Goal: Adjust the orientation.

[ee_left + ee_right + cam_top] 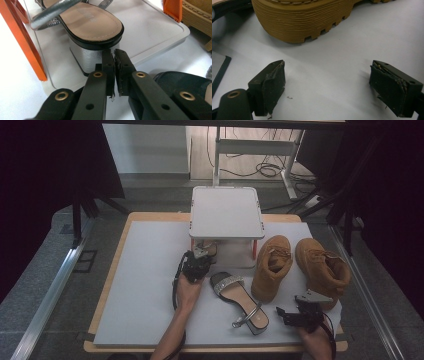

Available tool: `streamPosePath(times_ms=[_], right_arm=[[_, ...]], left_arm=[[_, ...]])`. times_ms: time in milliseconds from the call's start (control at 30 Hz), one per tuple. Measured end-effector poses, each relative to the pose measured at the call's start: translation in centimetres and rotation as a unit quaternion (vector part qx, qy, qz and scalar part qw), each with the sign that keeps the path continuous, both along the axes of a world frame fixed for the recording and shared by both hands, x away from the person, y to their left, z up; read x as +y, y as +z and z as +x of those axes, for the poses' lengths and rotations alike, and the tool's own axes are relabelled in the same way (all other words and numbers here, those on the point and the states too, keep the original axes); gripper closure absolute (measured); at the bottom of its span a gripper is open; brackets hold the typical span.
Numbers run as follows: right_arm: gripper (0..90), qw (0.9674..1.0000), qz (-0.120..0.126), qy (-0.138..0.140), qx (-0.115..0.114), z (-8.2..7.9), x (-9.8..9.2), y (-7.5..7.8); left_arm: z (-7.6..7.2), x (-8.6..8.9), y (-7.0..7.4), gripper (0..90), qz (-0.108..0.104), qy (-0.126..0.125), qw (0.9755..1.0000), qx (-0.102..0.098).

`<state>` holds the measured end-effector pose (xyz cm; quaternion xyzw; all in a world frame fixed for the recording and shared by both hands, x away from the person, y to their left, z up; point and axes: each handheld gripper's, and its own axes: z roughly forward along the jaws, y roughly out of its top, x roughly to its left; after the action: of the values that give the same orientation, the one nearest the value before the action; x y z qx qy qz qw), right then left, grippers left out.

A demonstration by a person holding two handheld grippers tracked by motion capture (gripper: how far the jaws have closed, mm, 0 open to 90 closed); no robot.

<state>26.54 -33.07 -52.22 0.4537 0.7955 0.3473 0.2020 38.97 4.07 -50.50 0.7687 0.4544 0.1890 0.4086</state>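
Note:
A silver-strapped sandal [90, 22] with a silver block heel [87, 56] rests on the lower tray [155, 27] of a white shoe rack [226, 212]. My left gripper [114, 53] points at that heel from just in front. Its jaws stand all but together with nothing between them. From above, the left gripper [204, 252] reaches under the rack's top shelf. The matching sandal [239, 297] lies on the white mat. My right gripper [284, 316] rests near the front right edge, and in its own view it [327, 85] is wide open over bare mat, short of a tan boot's sole [304, 22].
Two tan boots [272, 267] [324, 267] stand right of the rack. Orange rack legs [25, 42] [172, 8] flank the lower tray. The second sandal's dark toe [185, 82] lies beside my left jaws. The white mat [145, 285] is bare at the left.

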Motion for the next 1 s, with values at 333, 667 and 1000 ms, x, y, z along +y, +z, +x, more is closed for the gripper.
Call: streamPosePath(times_ms=[333, 667, 1000], right_arm=[[13.4, 1.0000, 0.000, 0.000, 0.000, 0.0, 0.0, 0.0], [13.4, 1.0000, 0.000, 0.000, 0.000, 0.0, 0.0, 0.0], [13.5, 1.0000, 0.000, 0.000, 0.000, 0.0, 0.0, 0.0]], left_arm=[[-0.5, 0.5, 0.2, 75.1, -0.005, -0.006, 1.0000, 0.003], [-0.9, 0.9, 0.4, 60.9, 0.005, -0.010, 0.9999, 0.005], [-1.5, 1.1, 0.7, 49.6, 0.020, -0.011, 0.9997, 0.001]])
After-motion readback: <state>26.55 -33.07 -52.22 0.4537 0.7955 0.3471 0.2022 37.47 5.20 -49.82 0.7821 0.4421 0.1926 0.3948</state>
